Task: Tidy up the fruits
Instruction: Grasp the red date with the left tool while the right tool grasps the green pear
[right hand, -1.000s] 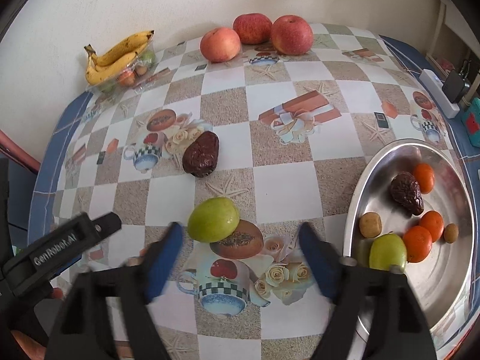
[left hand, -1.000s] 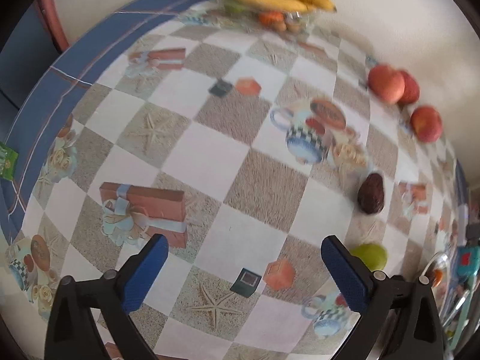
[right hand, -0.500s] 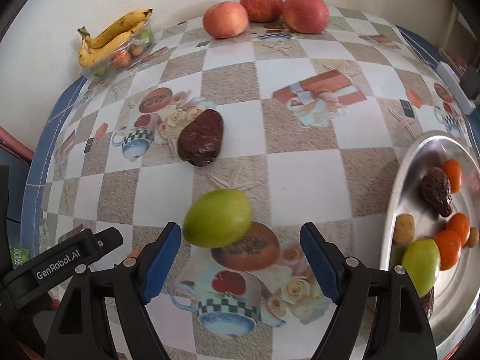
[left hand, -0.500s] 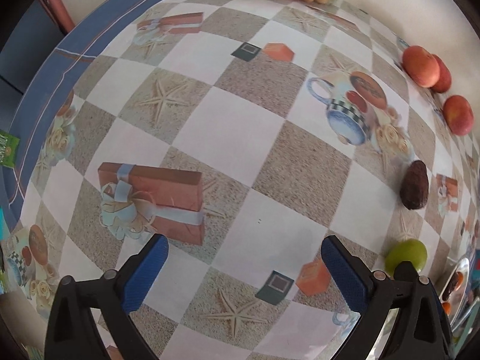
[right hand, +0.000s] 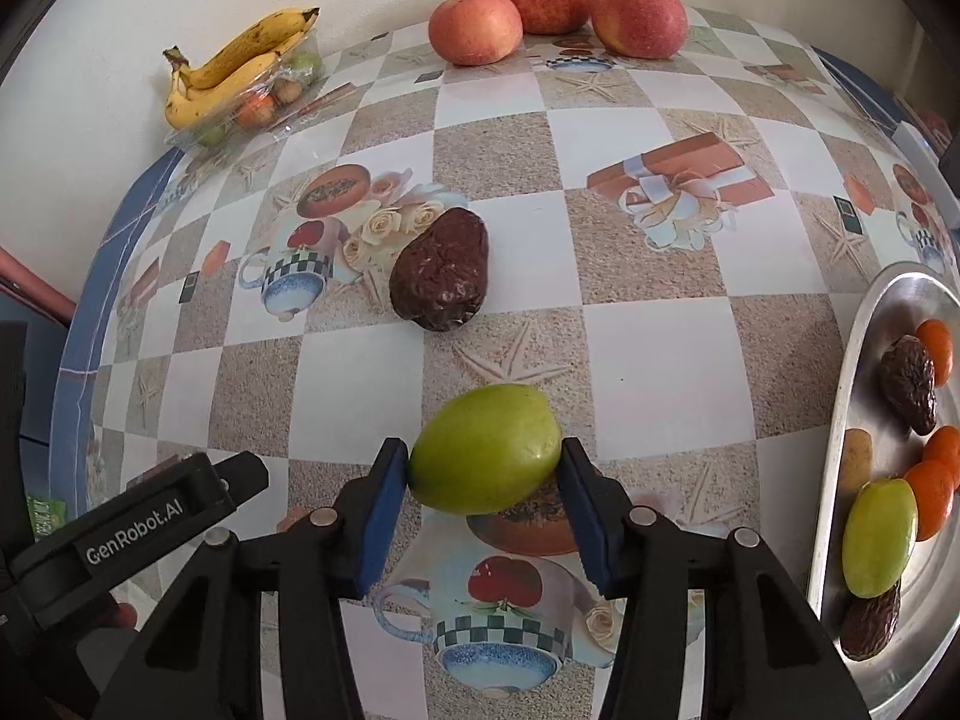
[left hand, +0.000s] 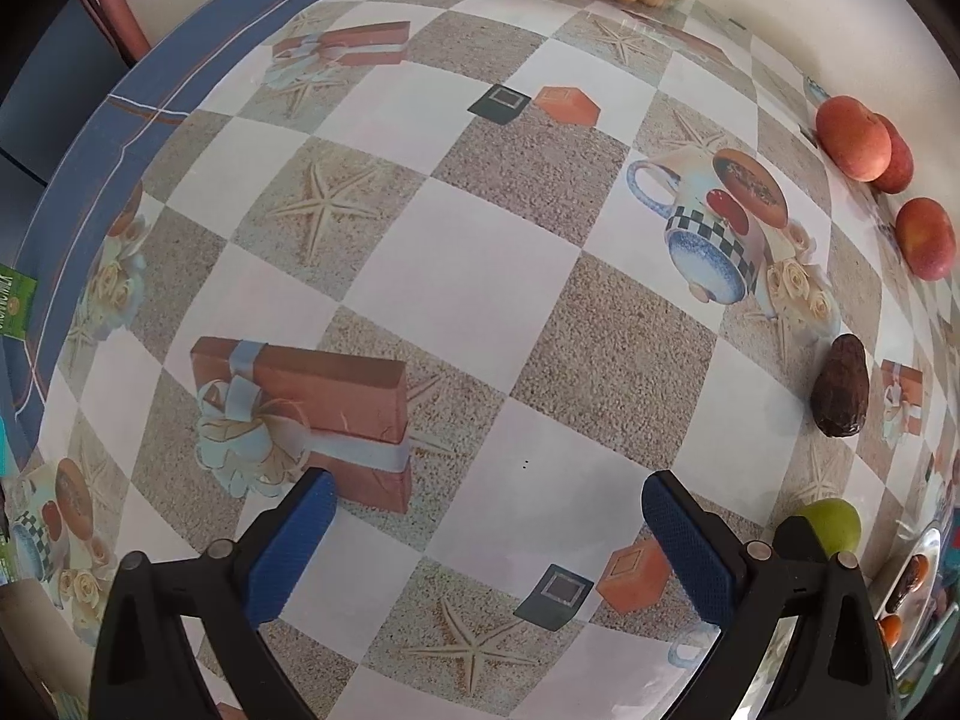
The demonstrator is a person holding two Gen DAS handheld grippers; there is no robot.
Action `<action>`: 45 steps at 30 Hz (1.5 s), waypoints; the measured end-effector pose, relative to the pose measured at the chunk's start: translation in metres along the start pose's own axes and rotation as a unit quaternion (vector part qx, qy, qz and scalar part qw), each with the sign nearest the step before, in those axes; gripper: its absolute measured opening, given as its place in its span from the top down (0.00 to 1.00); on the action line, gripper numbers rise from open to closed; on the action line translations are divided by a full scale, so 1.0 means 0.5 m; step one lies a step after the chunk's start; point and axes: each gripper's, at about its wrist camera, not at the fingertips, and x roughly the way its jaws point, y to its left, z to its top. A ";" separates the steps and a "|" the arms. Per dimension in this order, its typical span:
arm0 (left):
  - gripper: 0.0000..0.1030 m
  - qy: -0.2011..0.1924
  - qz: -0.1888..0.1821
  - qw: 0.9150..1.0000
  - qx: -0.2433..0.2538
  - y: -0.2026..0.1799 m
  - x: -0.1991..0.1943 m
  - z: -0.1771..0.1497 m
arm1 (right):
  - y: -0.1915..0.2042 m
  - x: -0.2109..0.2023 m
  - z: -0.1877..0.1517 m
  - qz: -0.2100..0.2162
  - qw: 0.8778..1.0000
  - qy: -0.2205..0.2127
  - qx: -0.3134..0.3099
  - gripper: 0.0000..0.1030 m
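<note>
The right tongs (right hand: pixel 485 477) are pinching the green fruit (right hand: pixel 486 449) low over the tabletop (right hand: pixel 654 360) — smooth, round skin risking a squirt-out before the metal tray (right hand: pixel 840 456) — left tongs (left hand: pixel 483 531) hanging spread, idle.

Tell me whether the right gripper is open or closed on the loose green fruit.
Closed: the right gripper has both blue pads touching the sides of the round green fruit.

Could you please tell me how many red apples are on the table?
3: round red apples in a row at the table's far edge by the wall: left, middle, right. None looks hidden.
</note>
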 end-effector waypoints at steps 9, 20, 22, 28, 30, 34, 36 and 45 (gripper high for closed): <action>0.00 -0.028 -0.075 0.997 0.015 -0.073 -0.037 0.005 | -0.074 -0.014 0.029 -0.008 0.999 -0.023 0.047 0.49; 0.21 -0.042 -0.194 0.979 0.038 -0.184 -0.036 0.045 | -0.056 -0.018 0.079 -0.015 0.998 -0.068 -0.001 0.50; 0.29 -0.038 -0.204 0.977 0.044 -0.190 -0.023 0.042 | -0.057 -0.018 0.081 -0.014 0.997 -0.072 -0.001 0.50; 0.54 -0.014 -0.226 0.972 0.065 -0.234 -0.011 0.043 | -0.058 -0.017 0.084 -0.012 0.997 -0.076 -0.003 0.50; 0.65 -0.010 -0.237 0.969 0.067 -0.242 -0.011 0.038 | -0.058 -0.016 0.084 -0.012 0.997 -0.076 -0.006 0.50; 0.67 -0.012 -0.236 0.969 0.073 -0.247 -0.019 0.034 | -0.054 -0.015 0.083 -0.016 0.997 -0.076 -0.008 0.50; 0.67 -0.012 -0.231 0.971 0.065 -0.241 -0.019 0.035 | -0.053 -0.015 0.083 -0.018 0.997 -0.076 -0.010 0.50; 0.67 -0.014 -0.195 0.981 -0.012 -0.157 -0.020 0.055 | -0.063 -0.020 0.080 -0.008 0.997 -0.072 0.001 0.51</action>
